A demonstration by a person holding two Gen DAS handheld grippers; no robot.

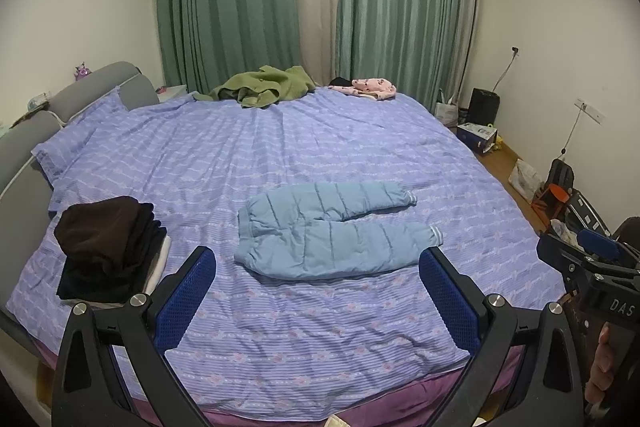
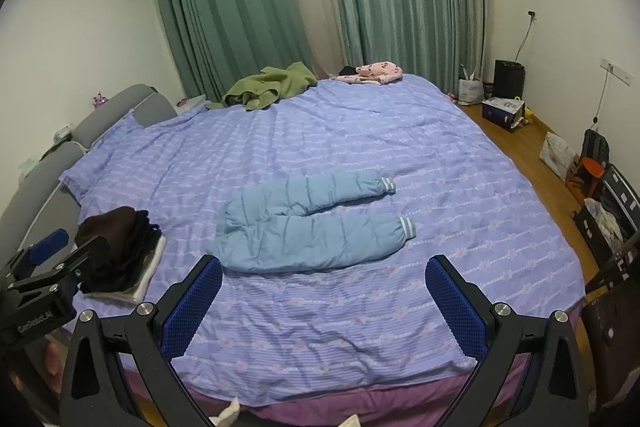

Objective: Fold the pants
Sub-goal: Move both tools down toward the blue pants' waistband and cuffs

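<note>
Light blue padded pants (image 1: 324, 231) lie flat on the purple bed cover (image 1: 320, 327), waist to the left, both legs pointing right with striped cuffs. They also show in the right wrist view (image 2: 308, 227). My left gripper (image 1: 318, 263) is open and empty, held above the bed's near edge, just in front of the pants. My right gripper (image 2: 324, 271) is open and empty too, at the same near side, apart from the pants. Each gripper's body shows at the edge of the other view.
A stack of folded dark clothes (image 1: 110, 247) sits at the left of the bed. A green garment (image 1: 264, 87) and a pink garment (image 1: 370, 87) lie at the far side. Boxes, bags and a small orange stool (image 2: 588, 171) stand on the wooden floor at right.
</note>
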